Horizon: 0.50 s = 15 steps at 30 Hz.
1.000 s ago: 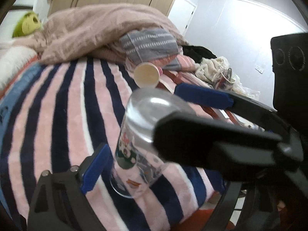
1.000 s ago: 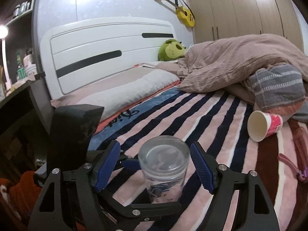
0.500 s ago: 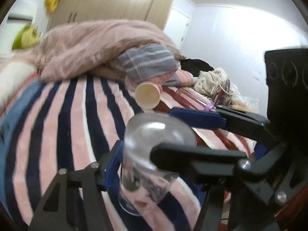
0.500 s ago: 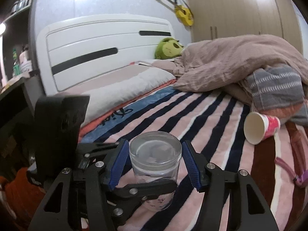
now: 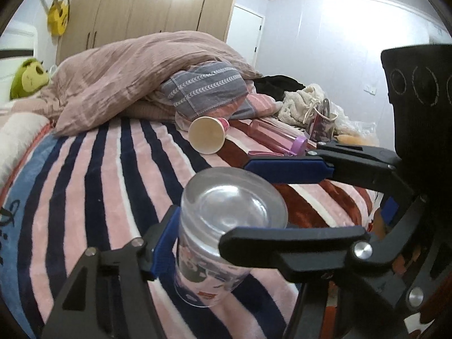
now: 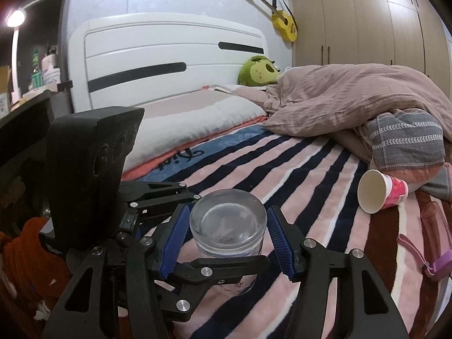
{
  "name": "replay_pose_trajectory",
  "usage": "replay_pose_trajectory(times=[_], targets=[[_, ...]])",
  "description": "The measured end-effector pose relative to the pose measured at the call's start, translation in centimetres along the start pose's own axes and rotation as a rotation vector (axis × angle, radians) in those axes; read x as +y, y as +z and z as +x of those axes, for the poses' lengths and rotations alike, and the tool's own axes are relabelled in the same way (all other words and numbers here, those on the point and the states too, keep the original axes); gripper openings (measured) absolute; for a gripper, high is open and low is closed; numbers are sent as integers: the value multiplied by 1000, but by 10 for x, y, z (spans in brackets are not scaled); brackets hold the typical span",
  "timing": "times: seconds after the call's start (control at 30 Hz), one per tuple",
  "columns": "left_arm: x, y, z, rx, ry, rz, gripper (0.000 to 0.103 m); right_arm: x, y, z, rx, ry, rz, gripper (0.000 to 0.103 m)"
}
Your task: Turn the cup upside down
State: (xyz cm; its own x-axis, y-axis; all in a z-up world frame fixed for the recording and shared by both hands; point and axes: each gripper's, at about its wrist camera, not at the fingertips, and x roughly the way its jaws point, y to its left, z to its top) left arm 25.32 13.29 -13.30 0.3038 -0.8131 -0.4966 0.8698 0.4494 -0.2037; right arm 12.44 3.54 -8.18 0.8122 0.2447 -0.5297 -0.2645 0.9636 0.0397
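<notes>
Clear glossy plastic cup with printed cartoon wrap [image 5: 226, 226], smooth walls; striped pink-navy fleece blanket [image 5: 93, 186] looks soft and matt. Matt black plastic gripper frames with ribbed blue rubber pads [image 6: 278, 244] and shiny metal screws; white-and-pink paper cup [image 6: 380, 195], matt inside.

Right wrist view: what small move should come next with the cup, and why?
Probably close the right gripper a little further onto the cup. Its pads flank the cup closely, but firm contact is not clear, and the cup stands on the blanket, not yet lifted for flipping.
</notes>
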Motion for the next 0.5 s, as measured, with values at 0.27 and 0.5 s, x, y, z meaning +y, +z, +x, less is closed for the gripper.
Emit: replay_pose_trajectory(times=[0.27, 0.5], targets=[[10, 1, -1, 13, -26, -73, 83, -12, 6, 8, 16, -6, 47, 62], [12, -3, 1, 36, -18, -95, 89, -18, 6, 10, 22, -14, 90, 67]])
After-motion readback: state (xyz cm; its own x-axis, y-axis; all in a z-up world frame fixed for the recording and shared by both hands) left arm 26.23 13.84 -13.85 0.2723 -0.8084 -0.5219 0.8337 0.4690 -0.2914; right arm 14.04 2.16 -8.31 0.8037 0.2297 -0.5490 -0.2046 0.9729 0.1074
